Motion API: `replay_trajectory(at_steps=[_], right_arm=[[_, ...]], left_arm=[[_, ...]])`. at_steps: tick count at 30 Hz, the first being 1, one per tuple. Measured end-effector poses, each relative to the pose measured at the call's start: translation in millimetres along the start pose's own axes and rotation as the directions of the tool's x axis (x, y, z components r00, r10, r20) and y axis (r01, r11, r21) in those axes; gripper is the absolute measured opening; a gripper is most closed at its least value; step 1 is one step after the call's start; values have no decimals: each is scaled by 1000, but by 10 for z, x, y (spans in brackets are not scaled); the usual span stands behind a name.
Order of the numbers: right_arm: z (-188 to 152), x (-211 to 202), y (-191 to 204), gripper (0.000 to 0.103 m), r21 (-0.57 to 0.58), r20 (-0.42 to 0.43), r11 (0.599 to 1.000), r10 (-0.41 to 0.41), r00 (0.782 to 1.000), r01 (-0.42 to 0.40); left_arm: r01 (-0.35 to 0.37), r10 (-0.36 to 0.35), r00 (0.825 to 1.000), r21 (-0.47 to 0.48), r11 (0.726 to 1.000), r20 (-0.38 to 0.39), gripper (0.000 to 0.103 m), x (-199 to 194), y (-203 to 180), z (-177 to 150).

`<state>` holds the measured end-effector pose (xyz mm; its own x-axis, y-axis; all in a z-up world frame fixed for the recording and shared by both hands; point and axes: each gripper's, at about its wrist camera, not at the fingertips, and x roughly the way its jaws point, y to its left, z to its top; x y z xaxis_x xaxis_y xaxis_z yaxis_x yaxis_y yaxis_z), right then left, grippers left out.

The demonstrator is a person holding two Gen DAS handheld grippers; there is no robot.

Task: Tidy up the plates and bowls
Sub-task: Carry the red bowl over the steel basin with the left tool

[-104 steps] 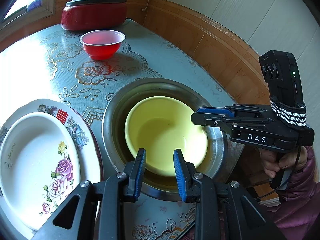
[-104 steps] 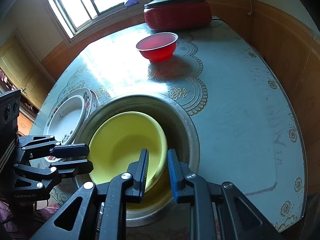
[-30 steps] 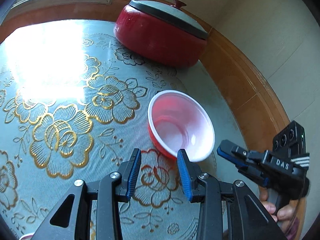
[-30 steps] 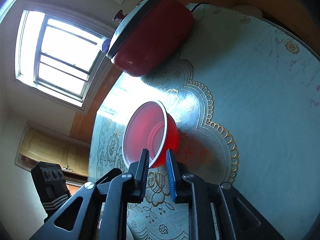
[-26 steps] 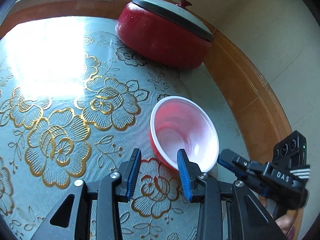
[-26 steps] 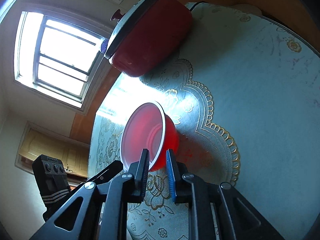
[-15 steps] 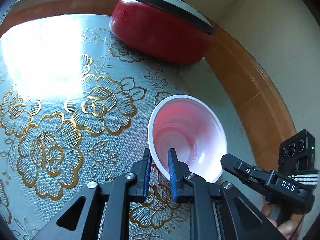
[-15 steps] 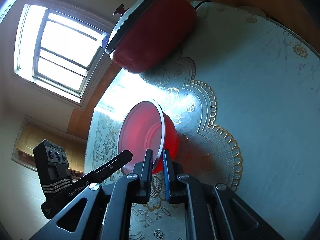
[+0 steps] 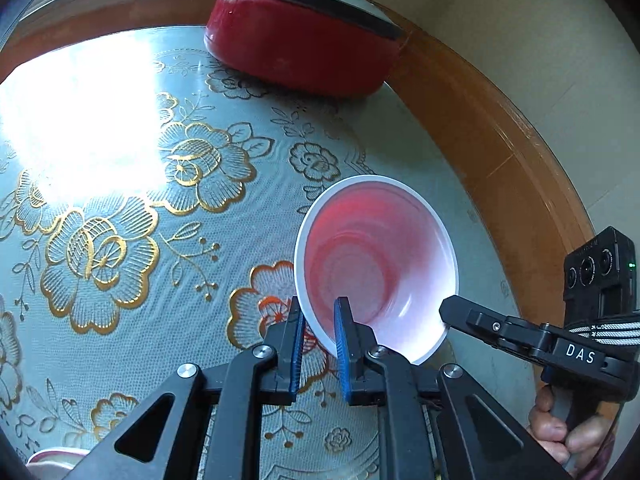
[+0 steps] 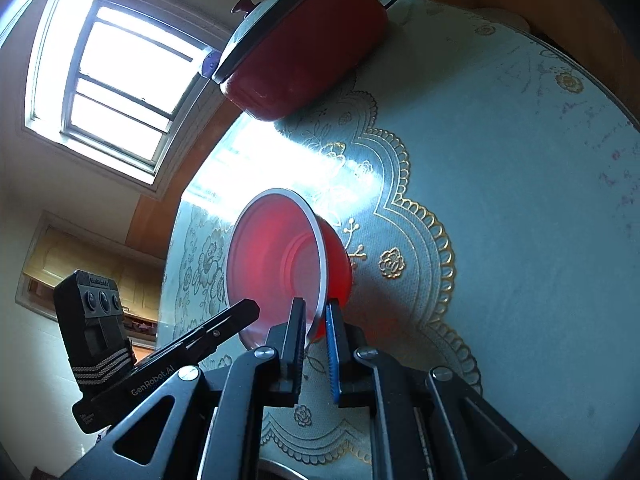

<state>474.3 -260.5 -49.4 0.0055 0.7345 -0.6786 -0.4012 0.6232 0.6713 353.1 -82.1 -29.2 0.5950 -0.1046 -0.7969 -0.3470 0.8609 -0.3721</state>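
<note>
One red bowl [image 9: 376,264] is up on its side, tipped above the flowered surface [image 9: 120,184], and two tools have it: the left tool [image 9: 318,330] is clamped tight on the near rim, the right tool [image 10: 314,326] pinched shut on the rim opposite. One red lidded pot [image 9: 304,52] sits at the far edge by the wooden wall trim [image 9: 492,120]. Everything to the left of the bowl is bare cloth, wide open for moving.

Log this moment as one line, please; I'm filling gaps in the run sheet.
phase: grasp | left gripper: shut on red bowl rim | right gripper: shut on opposite rim | bowl: tilted
</note>
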Motion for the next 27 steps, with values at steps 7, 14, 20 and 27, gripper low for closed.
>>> replay_trajectory(at_steps=[7, 14, 20, 27], right_arm=[[8, 18, -15, 9, 7, -4, 1000, 2, 1000, -2], [19, 31, -10, 9, 1, 2, 1000, -6, 1000, 6], [-13, -4, 11, 9, -4, 6, 1000, -6, 1000, 7], [-108, -109, -6, 9, 10, 17, 1000, 1, 1000, -1]], left_arm=[[-6, 6, 1000, 1, 1000, 12, 18, 43, -38, 24], [-15, 14, 1000, 31, 999, 22, 16, 41, -65, -4], [-18, 18, 1000, 34, 999, 15, 15, -9, -70, -129], [5, -5, 1000, 39, 999, 11, 15, -96, -119, -291]])
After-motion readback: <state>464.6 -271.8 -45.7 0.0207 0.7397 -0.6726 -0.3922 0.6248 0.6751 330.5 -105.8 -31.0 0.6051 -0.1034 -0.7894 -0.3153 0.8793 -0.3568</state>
